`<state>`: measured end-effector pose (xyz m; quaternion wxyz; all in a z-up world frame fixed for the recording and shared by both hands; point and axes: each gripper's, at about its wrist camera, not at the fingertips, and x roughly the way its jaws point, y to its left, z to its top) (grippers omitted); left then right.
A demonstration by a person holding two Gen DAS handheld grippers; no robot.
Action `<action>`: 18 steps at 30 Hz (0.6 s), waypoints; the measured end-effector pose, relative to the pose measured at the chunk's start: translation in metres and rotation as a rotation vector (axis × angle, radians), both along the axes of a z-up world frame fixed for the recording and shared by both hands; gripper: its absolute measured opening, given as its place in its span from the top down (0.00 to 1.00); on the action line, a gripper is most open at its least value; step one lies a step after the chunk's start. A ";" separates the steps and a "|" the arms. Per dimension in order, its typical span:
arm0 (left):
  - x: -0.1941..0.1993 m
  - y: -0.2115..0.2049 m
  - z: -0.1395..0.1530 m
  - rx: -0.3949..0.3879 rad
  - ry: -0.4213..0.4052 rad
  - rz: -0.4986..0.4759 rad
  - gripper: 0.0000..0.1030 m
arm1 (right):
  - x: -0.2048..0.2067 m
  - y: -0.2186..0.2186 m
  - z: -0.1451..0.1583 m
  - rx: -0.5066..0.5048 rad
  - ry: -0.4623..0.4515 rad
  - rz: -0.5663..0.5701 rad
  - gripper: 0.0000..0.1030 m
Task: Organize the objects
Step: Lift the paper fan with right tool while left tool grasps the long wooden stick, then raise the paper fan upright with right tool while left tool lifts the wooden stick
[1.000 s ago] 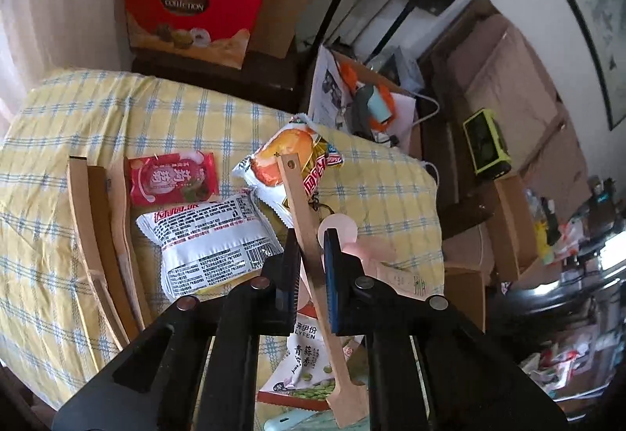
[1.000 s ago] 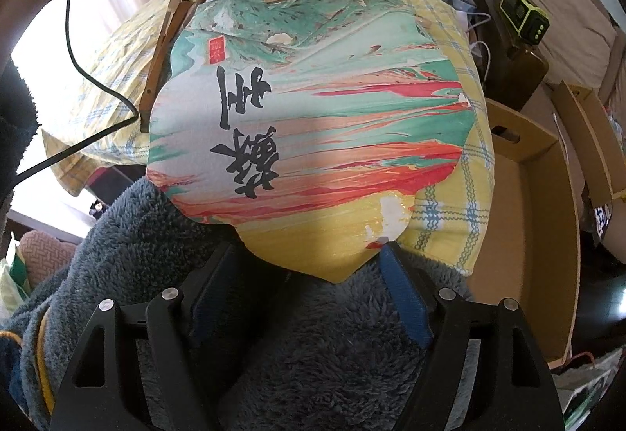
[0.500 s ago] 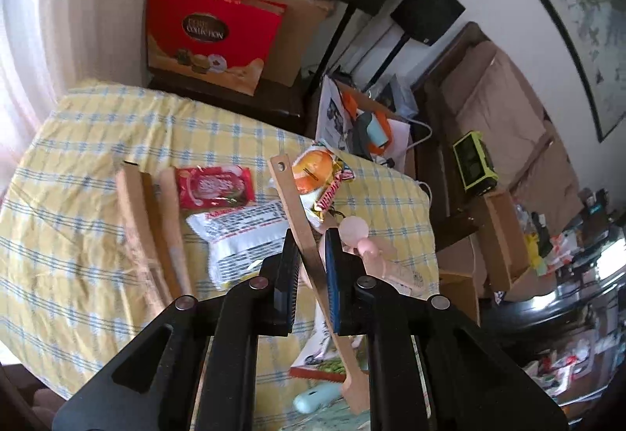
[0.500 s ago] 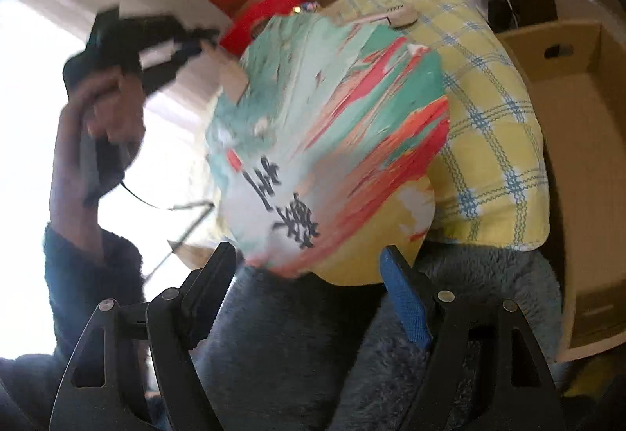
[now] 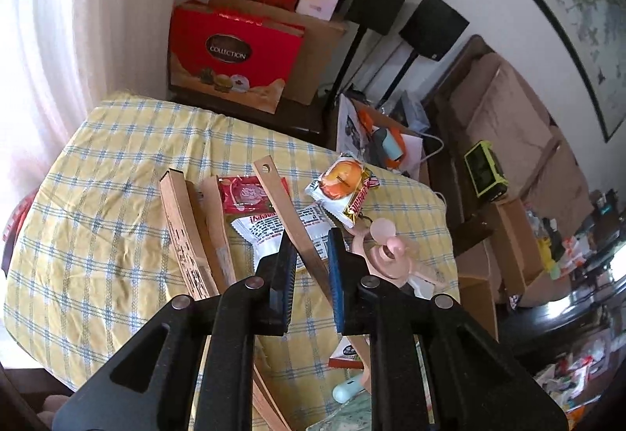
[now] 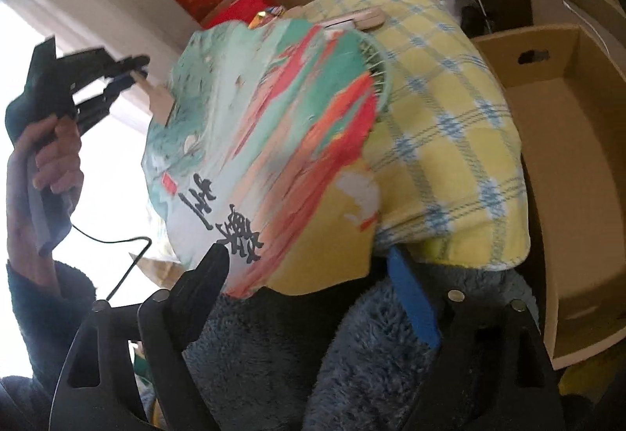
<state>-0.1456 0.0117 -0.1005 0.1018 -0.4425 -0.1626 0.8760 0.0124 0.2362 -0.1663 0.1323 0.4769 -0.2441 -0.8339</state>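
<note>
Mid-frame, the left gripper [image 5: 309, 255] clamps a wooden fan handle [image 5: 287, 214] above the checked tablecloth [image 5: 117, 196], while the right gripper's [image 6: 313, 266] opening jaws straddle the painted paper fan [image 6: 266, 141] at centre.

The left gripper [image 5: 311, 266] is carrying the wooden spatula [image 5: 291, 223] up and back from the yellow checked tablecloth [image 5: 117, 165], so the snack packets [image 5: 340, 188] are shrinking in the left wrist view and the red gift box [image 5: 234, 55] behind the table, cut off at the top a second ago, is now showing in full with more boxes above it. The right gripper [image 6: 313, 290] is rolling, tipping the painted paper fan [image 6: 266, 141] from square-on to slanted in its view, and its jaws are opening with the fan's lower edge between them. The person's hand [image 6: 47, 157] on the left gripper, a second ago at the top edge of the right wrist view, is now showing at the left of it against the bright window.
</note>
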 end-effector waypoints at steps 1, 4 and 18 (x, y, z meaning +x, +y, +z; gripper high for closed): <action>0.000 0.001 0.000 0.001 0.000 -0.001 0.86 | 0.001 0.001 -0.002 -0.005 0.002 0.001 0.17; 0.003 -0.001 0.002 0.004 0.000 -0.009 0.86 | 0.006 0.008 -0.002 -0.066 0.026 0.011 0.14; 0.031 -0.023 0.021 0.067 0.031 -0.010 0.86 | 0.011 0.043 0.005 -0.333 0.120 -0.049 0.26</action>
